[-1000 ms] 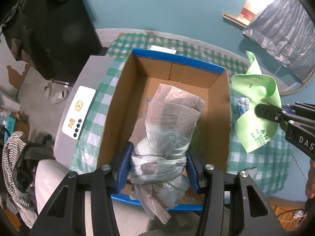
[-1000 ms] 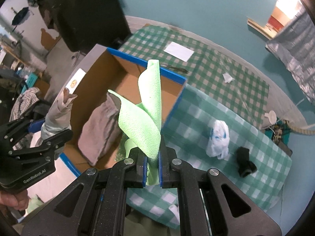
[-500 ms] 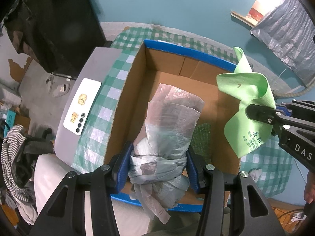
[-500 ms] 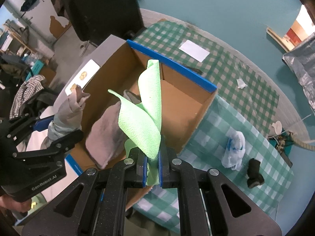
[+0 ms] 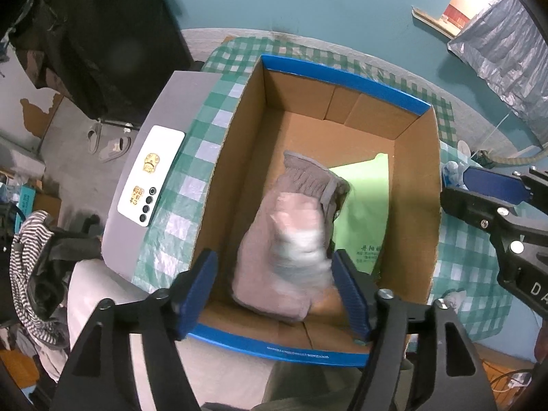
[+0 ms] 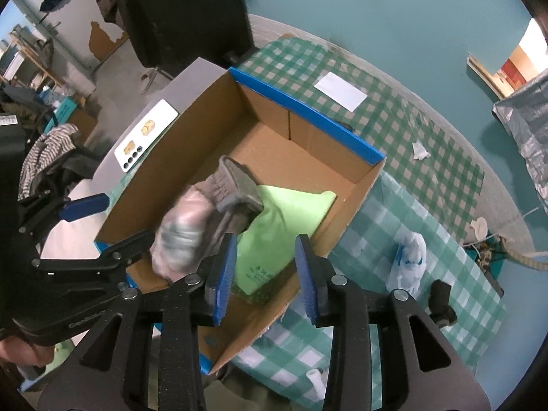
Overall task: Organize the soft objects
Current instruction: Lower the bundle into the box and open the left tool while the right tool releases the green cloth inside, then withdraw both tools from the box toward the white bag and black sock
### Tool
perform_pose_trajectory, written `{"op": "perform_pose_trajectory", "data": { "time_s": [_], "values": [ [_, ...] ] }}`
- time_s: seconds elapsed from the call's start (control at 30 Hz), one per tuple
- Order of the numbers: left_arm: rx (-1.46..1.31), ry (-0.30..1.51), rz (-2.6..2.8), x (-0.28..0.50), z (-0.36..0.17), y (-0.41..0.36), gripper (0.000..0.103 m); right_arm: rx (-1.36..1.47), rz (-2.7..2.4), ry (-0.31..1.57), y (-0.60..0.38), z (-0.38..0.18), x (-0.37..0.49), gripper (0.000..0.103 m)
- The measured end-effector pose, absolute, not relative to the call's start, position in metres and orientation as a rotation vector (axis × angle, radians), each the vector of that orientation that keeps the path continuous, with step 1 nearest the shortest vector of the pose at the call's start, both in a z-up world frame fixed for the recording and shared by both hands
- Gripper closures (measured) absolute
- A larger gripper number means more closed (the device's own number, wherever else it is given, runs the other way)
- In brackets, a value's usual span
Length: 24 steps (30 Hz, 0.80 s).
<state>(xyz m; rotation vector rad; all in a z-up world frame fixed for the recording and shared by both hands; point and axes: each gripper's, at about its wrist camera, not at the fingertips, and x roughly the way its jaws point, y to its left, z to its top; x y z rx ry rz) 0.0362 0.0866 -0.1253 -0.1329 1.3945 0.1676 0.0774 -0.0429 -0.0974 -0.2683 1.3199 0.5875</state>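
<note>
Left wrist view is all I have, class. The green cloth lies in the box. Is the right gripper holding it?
Observer: No. The right gripper is opening above the box, and the green cloth lies loose below it.
Operator: What lies outside the box?
Observer: A white bag, with a black object beside it.
Operator: Anything beyond the box?
Observer: A white paper and a crumpled tissue.
</note>
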Motion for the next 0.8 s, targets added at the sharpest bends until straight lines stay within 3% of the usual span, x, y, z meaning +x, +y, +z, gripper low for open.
{"op": "perform_pose_trajectory", "data": {
  "time_s": [0.8],
  "values": [
    [-0.104,1.390,0.111,0.041,-0.118,0.047,0.029,-0.197,0.502,1.325,-0.098,-0.093,0.075,0.058]
  ]
}}
